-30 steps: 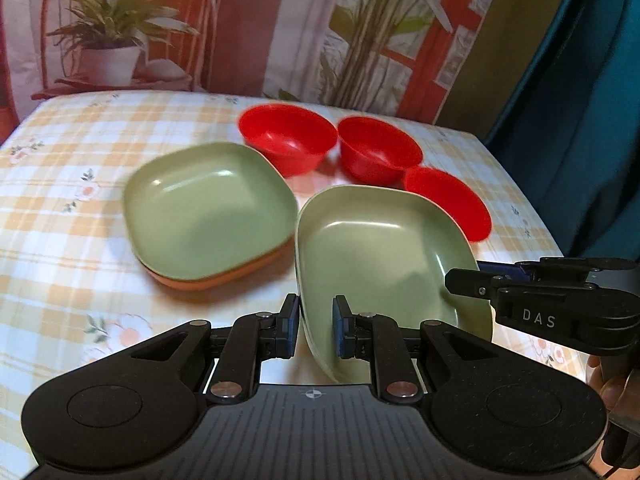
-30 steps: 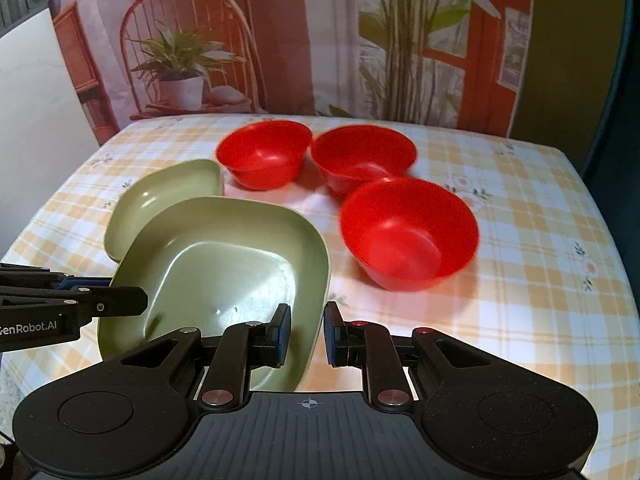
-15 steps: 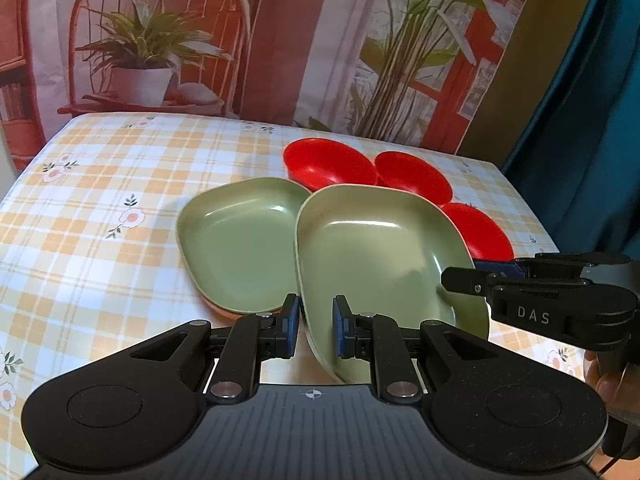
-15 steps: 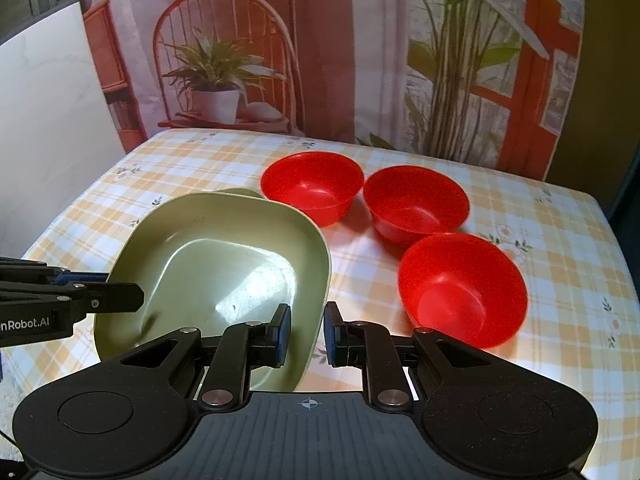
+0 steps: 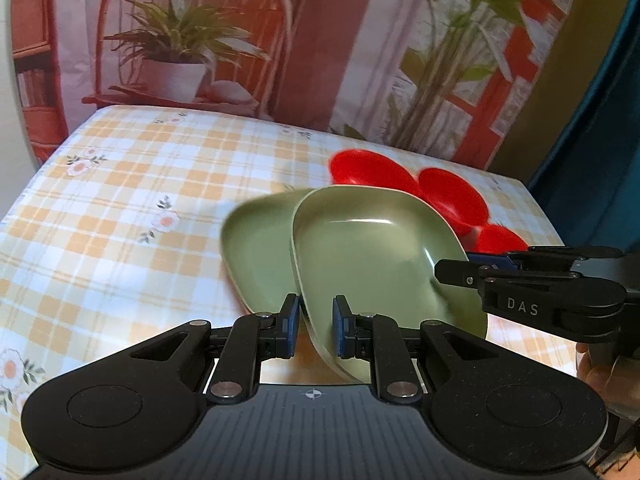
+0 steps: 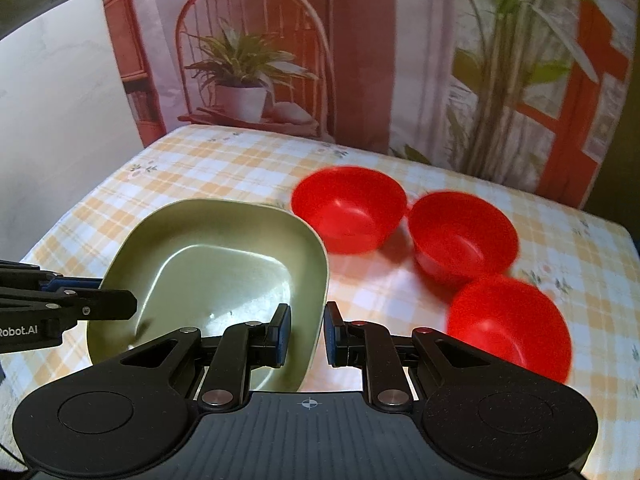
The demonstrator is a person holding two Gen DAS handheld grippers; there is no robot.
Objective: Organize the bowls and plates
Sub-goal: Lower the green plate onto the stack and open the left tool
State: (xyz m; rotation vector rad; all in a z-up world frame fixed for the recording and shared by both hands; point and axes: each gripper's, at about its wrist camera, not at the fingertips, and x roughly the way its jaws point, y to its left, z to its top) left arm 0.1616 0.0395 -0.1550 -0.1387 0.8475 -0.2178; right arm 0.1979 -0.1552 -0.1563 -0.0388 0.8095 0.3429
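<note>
A green square plate [image 5: 372, 264] [image 6: 216, 264] is held up over the table by both grippers, tilted. My left gripper [image 5: 316, 320] is shut on its near left rim. My right gripper [image 6: 307, 328] is shut on its near right rim, and its fingers [image 5: 452, 272] show at the plate's right edge in the left wrist view. The left gripper's fingers [image 6: 116, 304] reach in from the left in the right wrist view. A second green plate [image 5: 256, 248] lies on the table, partly behind the held one. Three red bowls [image 6: 348, 212] [image 6: 464, 236] [image 6: 508, 320] stand to the right.
The table carries a yellow and white checked cloth [image 5: 120, 208] with small flowers. A printed backdrop [image 5: 200, 40] of a chair and potted plant hangs behind the far edge. A dark blue curtain [image 5: 592, 152] hangs at the right. A person's fingers [image 5: 600, 380] grip the right tool.
Both grippers have carried the held green plate leftward; it now overlaps the plate lying on the table. The red bowls have slid rightward in both views. Both grips are unchanged.
</note>
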